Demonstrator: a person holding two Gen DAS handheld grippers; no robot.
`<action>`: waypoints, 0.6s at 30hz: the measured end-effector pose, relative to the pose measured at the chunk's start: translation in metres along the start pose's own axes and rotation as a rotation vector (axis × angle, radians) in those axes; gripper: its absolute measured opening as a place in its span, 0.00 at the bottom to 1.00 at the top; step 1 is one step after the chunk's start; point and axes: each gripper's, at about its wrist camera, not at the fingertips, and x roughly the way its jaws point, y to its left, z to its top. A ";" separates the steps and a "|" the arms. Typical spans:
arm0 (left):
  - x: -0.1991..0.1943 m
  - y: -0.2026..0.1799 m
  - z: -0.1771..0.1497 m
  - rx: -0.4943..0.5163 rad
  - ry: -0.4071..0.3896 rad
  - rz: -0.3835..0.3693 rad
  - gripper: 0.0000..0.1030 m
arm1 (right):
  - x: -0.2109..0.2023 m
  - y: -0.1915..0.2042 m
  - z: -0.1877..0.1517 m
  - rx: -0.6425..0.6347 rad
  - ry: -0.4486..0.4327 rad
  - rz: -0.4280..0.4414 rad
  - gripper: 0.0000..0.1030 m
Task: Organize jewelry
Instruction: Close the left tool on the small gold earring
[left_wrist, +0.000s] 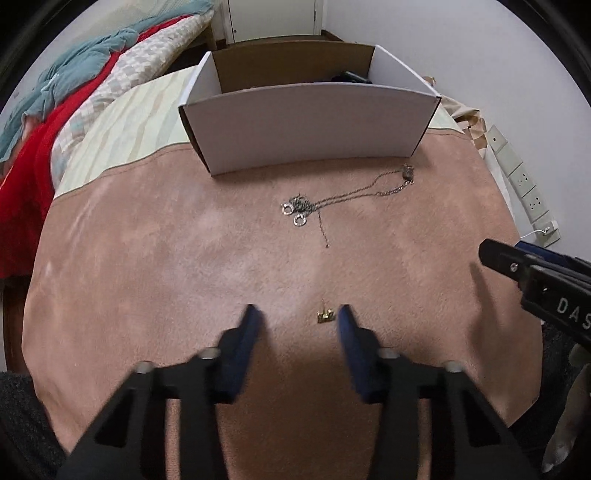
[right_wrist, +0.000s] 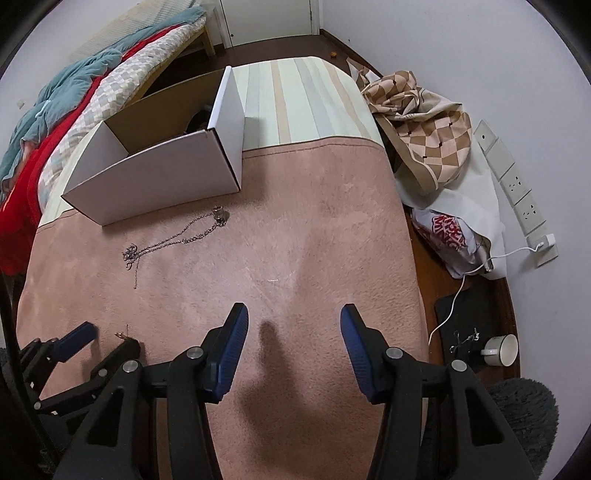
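Spread blue-padded left gripper hovers over the pink plush blanket, a small gold earring just inside its right finger. Beyond lie a tangled silver chain necklace and an open white cardboard box whose dark contents are barely visible. Only the right wrist view shows the white mug; the right gripper is spread, empty

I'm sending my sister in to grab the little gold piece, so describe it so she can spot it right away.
Start at the white cardboard box on the pink blanket. Move away from it, past the tangled silver chain necklace, toward the blanket's near edge. There lies the small gold earring, between the open fingers of the left gripper; it alone is gold, tiny and chainless.
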 end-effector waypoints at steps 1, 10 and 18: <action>0.000 -0.001 0.000 0.000 -0.003 -0.004 0.21 | 0.001 0.000 0.000 0.003 0.002 0.003 0.53; -0.001 0.005 -0.002 -0.009 -0.013 -0.047 0.06 | -0.001 0.004 0.002 0.000 -0.006 0.017 0.53; -0.010 0.021 0.006 -0.035 -0.032 -0.049 0.06 | -0.005 0.012 0.013 0.006 -0.022 0.056 0.53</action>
